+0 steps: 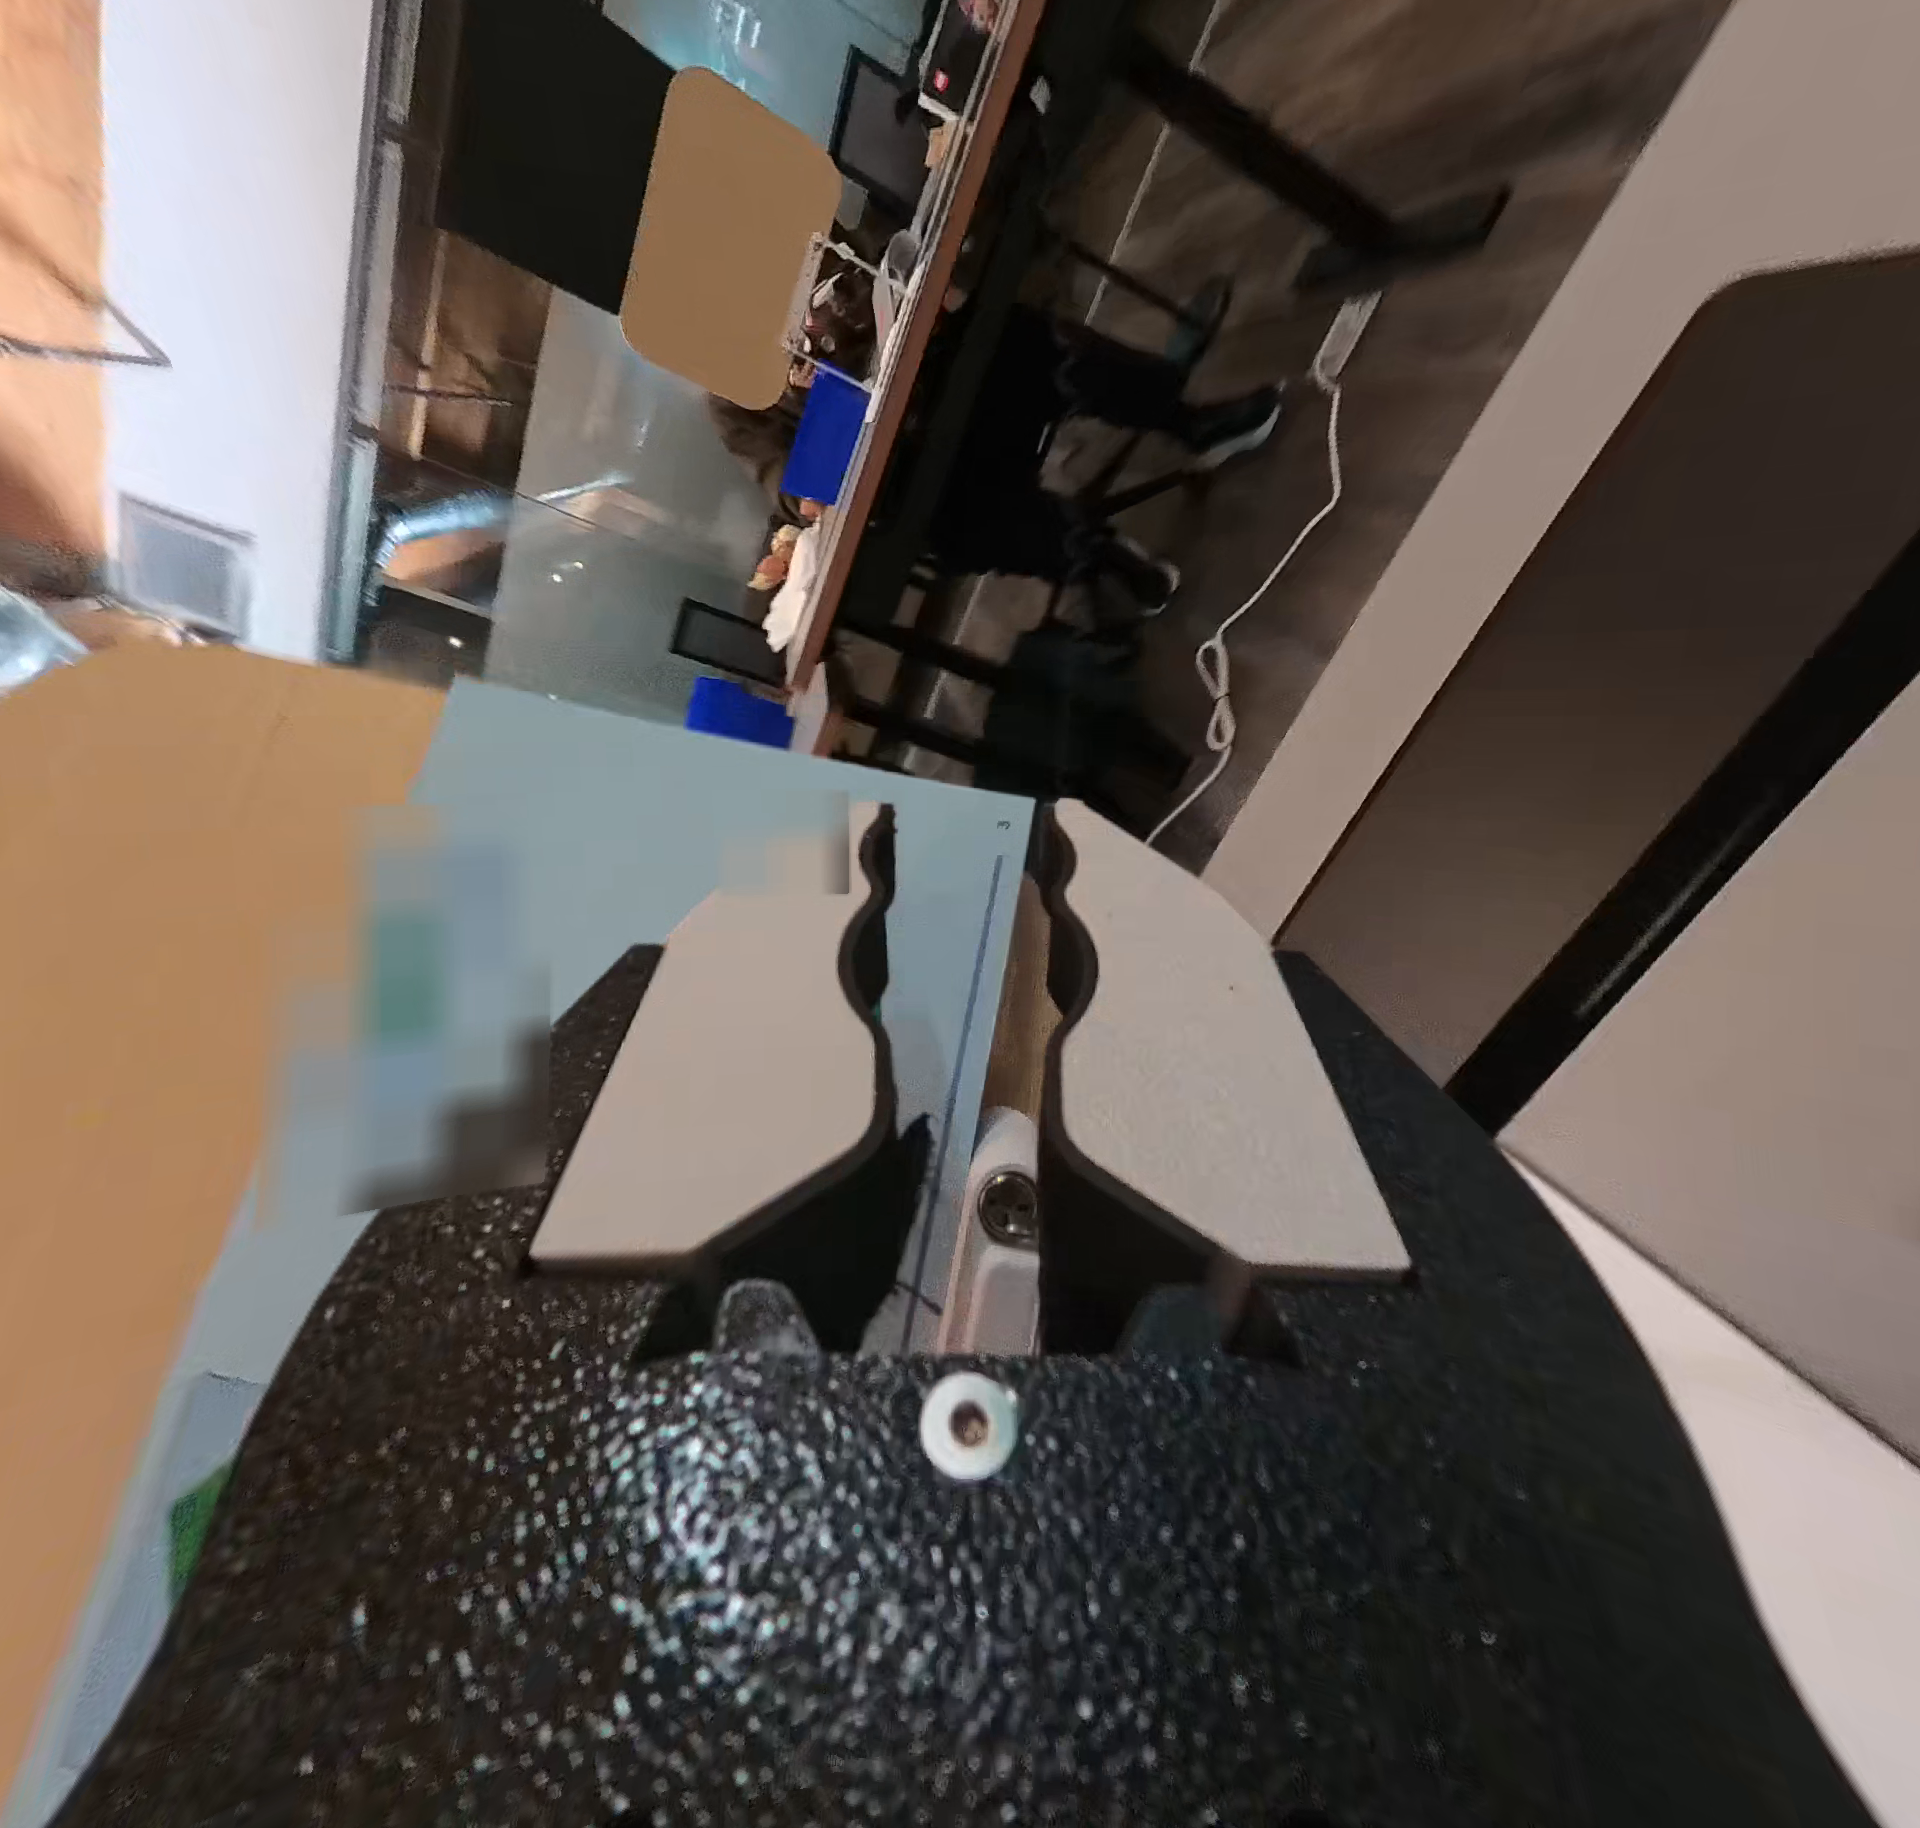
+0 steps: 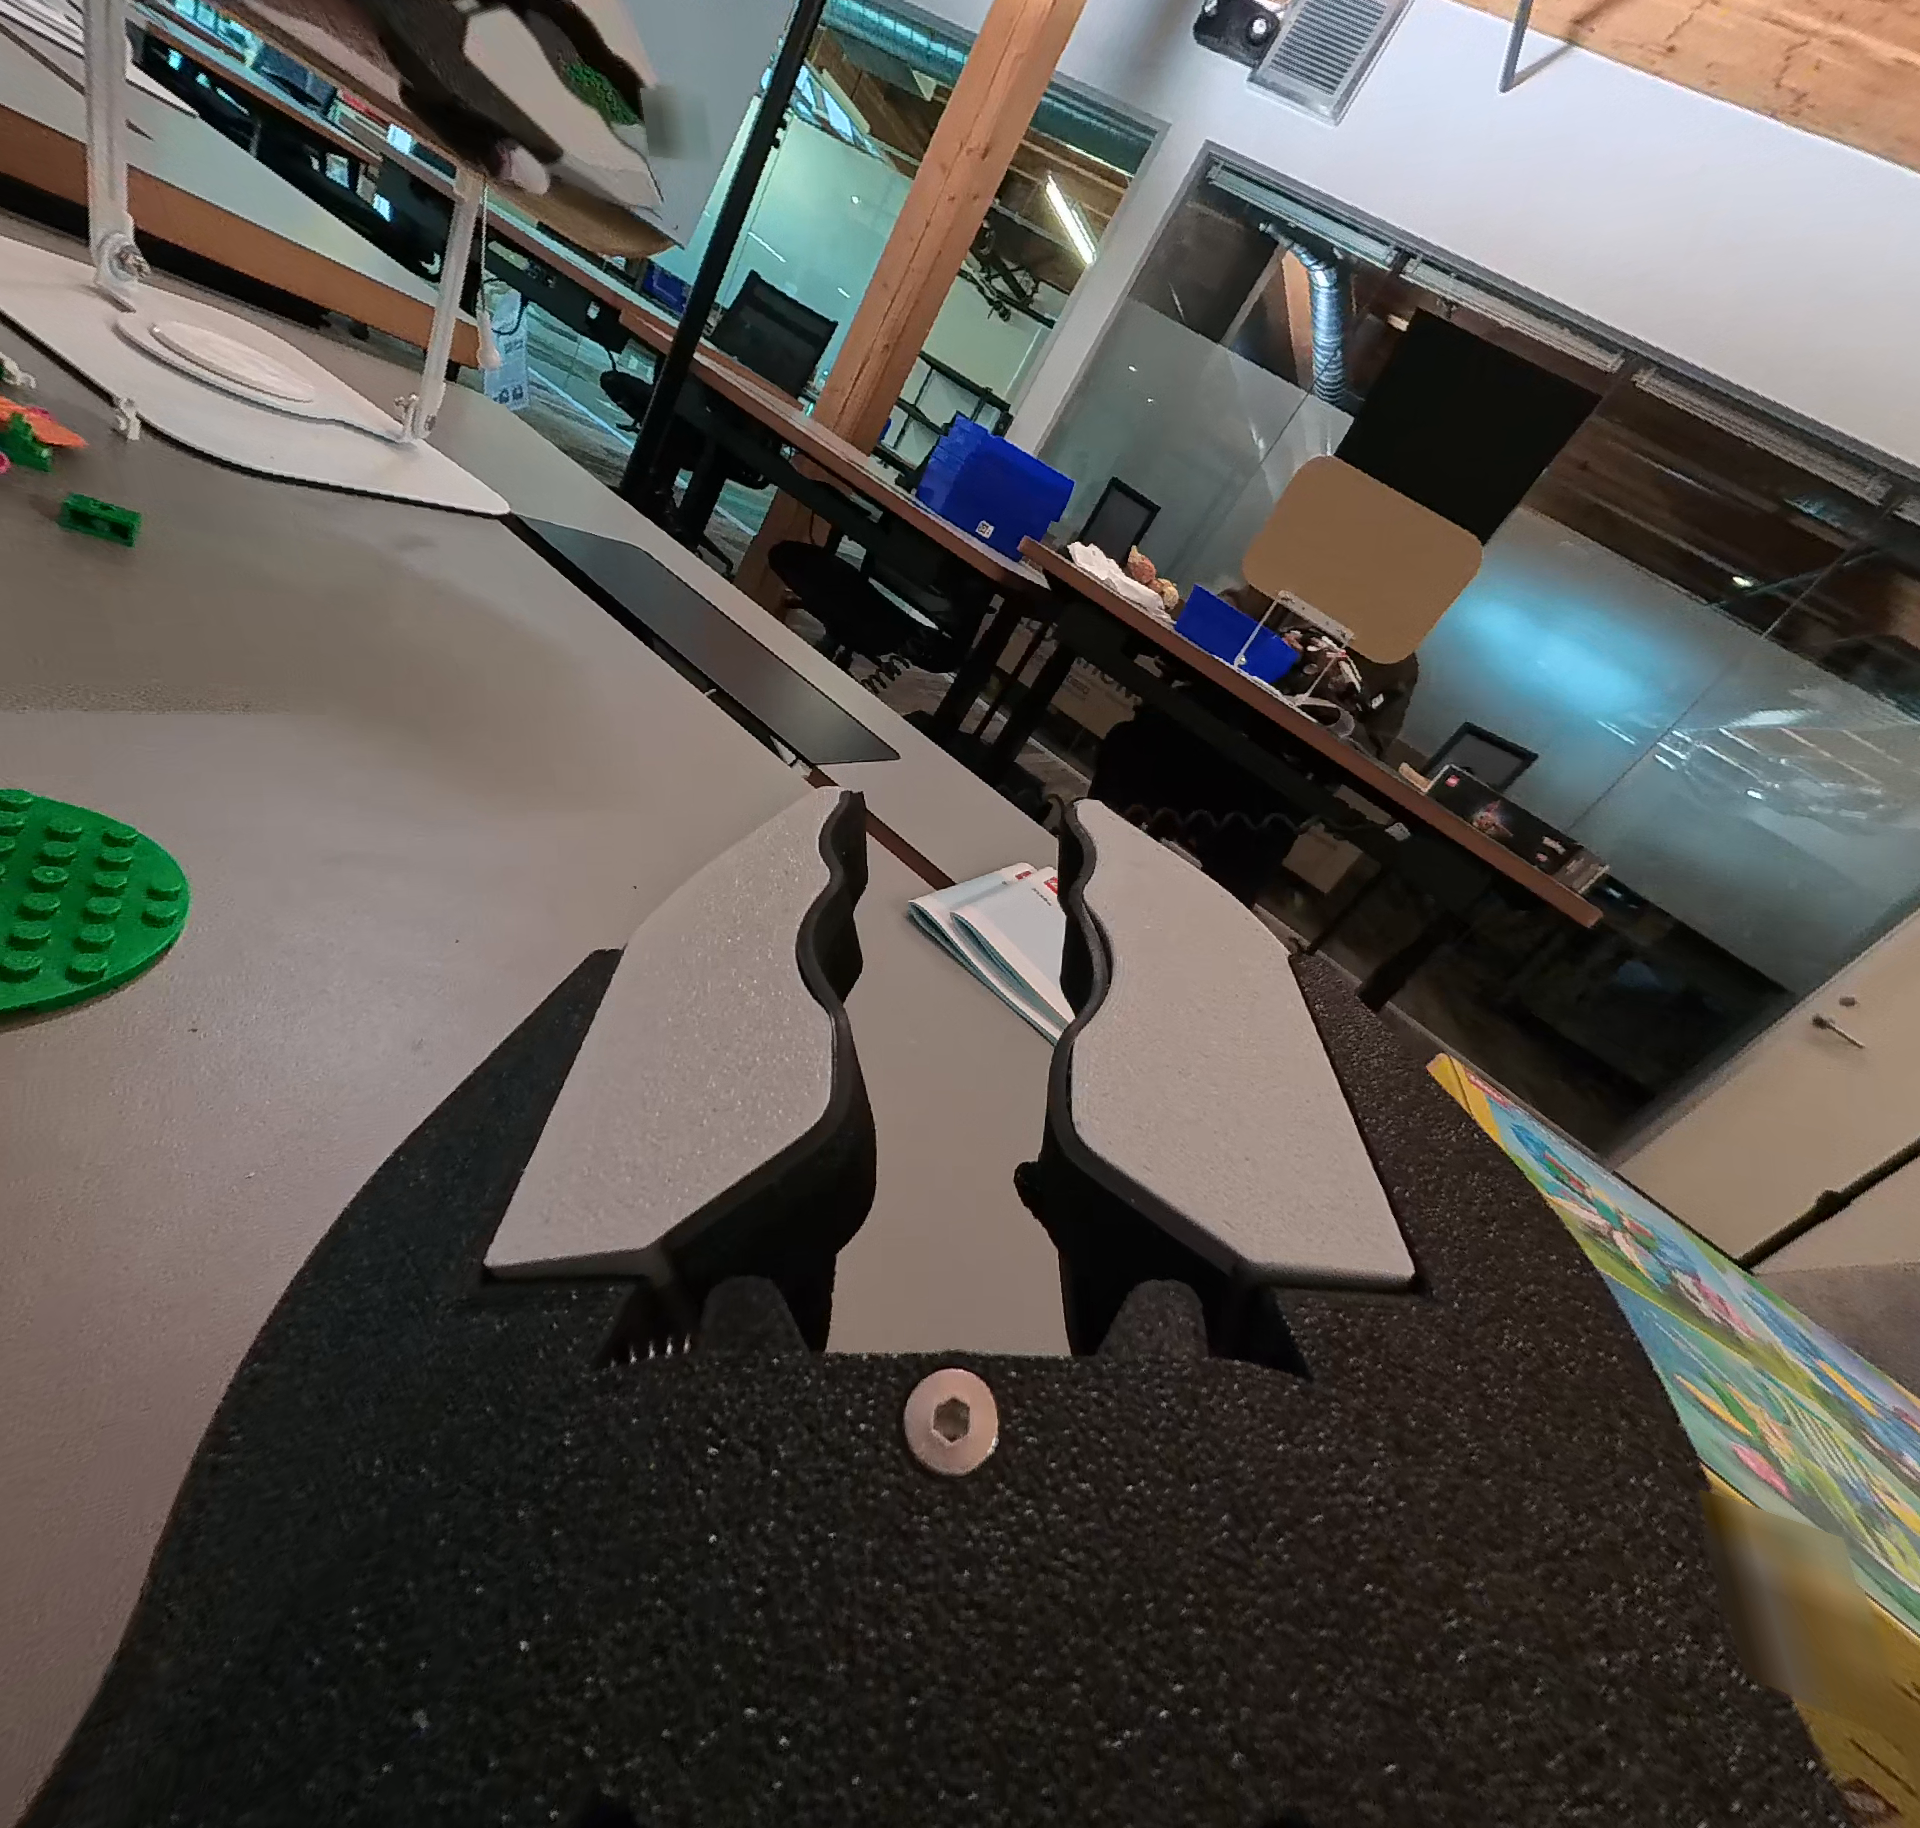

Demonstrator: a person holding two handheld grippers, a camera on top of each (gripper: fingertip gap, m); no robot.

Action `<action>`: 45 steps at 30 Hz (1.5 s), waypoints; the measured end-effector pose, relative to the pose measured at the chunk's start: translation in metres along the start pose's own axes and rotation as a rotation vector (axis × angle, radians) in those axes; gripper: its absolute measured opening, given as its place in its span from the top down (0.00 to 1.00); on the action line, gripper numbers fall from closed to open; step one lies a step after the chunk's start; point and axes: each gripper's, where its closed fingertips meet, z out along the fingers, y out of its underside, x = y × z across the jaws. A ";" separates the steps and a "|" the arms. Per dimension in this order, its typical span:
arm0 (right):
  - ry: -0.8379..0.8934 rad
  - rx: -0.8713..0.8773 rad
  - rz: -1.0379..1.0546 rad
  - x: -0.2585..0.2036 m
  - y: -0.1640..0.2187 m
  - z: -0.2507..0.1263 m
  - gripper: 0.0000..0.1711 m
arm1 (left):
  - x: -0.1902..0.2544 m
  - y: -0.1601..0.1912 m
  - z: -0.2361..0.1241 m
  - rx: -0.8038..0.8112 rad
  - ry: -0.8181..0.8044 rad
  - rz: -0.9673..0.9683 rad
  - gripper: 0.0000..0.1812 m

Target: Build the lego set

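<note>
My left gripper is rolled on its side, up against a light-blue instruction page that rests on a tan board. The page's edge runs through the gap between the jaws, which stand apart and do not pinch it. In the right wrist view this gripper shows raised at the top left, on the booklet. My right gripper is open and empty, low over the grey table. A round green studded plate lies to its left. A small green brick and orange-green pieces lie farther back.
A white stand with thin legs holds the board above the table. More folded booklets lie ahead near the table's edge. A colourful set box lies at the right. A black panel is set into the table. About 40 centimetres separates my left fingertips from my right.
</note>
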 end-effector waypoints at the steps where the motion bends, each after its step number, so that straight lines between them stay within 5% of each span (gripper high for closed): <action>1: 0.000 -0.001 -0.001 0.000 0.000 0.000 0.80 | 0.002 -0.002 0.001 -0.008 -0.004 0.033 0.84; 13: -0.001 0.000 0.000 0.000 0.000 0.000 0.80 | 0.009 0.004 0.010 -0.030 -0.029 0.191 0.81; 23: -0.001 -0.002 0.000 0.000 0.000 0.000 0.80 | 0.004 0.007 0.017 -0.068 -0.082 0.270 0.90; 45: -0.004 -0.006 0.000 -0.001 0.001 0.001 0.81 | 0.009 0.011 0.020 -0.090 -0.014 0.173 0.99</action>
